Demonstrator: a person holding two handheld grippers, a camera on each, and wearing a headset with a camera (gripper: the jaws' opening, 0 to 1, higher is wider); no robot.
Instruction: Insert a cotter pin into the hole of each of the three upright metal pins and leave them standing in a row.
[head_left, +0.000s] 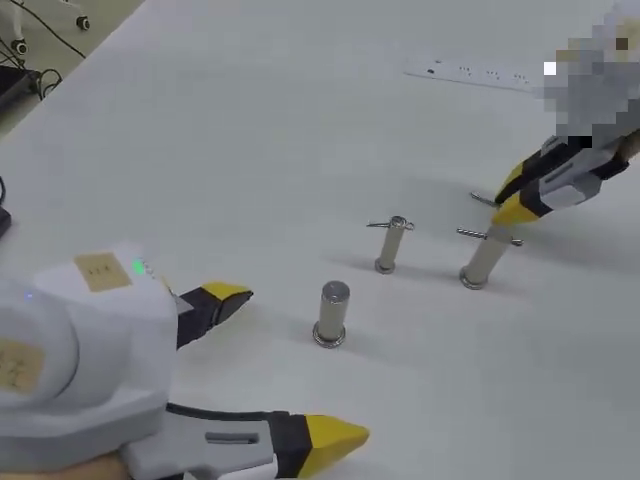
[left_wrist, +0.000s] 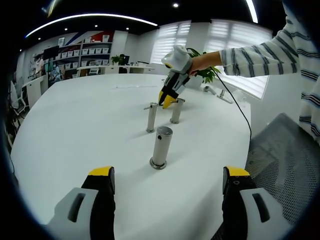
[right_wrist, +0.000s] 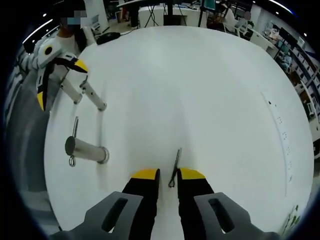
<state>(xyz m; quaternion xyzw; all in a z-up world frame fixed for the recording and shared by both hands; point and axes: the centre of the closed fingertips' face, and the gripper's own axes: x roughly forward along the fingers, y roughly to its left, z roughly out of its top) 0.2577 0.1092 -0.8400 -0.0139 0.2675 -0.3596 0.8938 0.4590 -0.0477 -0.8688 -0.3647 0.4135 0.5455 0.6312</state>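
Although middle pin (head_left: 390, 250) and right pin (head_left: 484, 262) are cottered, near pin (head_left: 331, 313) stands bare; right gripper (head_left: 508, 198) is clamped on the third cotter pin (right_wrist: 174, 167), left gripper (head_left: 292, 363) with fingers apart.

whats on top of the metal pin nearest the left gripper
Nothing: that metal pin has a bare top, with nothing pushed through it. Its hole cannot be made out.

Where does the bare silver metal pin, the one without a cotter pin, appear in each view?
Head view: bare silver metal pin, lower centre, nearest of three.
Left gripper view: centre, ahead of the open tongs of the left gripper.
Right gripper view: upper left, the farthest pin.
Shared landmark: the neighbouring silver pin carrying a cotter pin.
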